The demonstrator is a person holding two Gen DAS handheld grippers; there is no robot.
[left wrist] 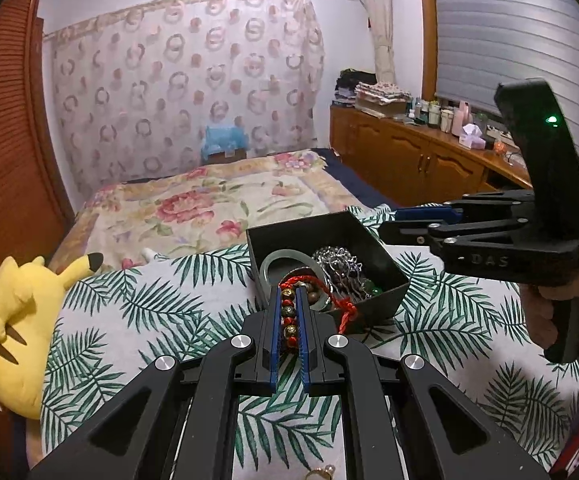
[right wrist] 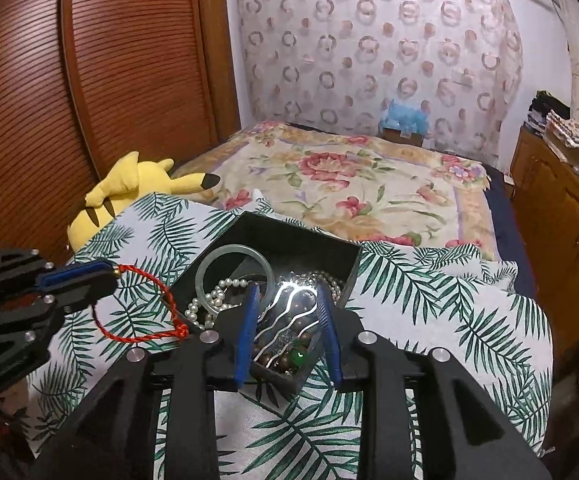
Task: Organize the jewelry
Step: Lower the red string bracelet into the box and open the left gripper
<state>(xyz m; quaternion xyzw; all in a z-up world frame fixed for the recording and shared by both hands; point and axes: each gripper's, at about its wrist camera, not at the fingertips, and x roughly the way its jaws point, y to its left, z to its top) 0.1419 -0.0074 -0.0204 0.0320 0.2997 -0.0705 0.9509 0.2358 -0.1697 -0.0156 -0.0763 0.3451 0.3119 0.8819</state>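
A black open box (left wrist: 353,228) (right wrist: 289,236) sits on the palm-leaf cloth (left wrist: 169,300). It holds a pale green jade bangle (left wrist: 277,258) (right wrist: 213,258), a pearl string (right wrist: 209,300), a silver wavy hairpin (right wrist: 285,312) and dark beads with a green stone (right wrist: 298,358). My left gripper (left wrist: 289,292) is shut on a red-cord bracelet with gold and red beads (left wrist: 289,316), held just short of the box's near rim; its red cord (right wrist: 145,304) hangs in a loop. My right gripper (right wrist: 287,292) is open, its fingers either side of the hairpin over the box.
A yellow plush toy (left wrist: 21,320) (right wrist: 129,188) lies at the cloth's left edge by a wooden louvred door (right wrist: 89,80). A gold ring (left wrist: 321,472) lies on the cloth under the left gripper. A floral bedspread (left wrist: 209,200) is beyond; a wooden cabinet (left wrist: 409,152) stands right.
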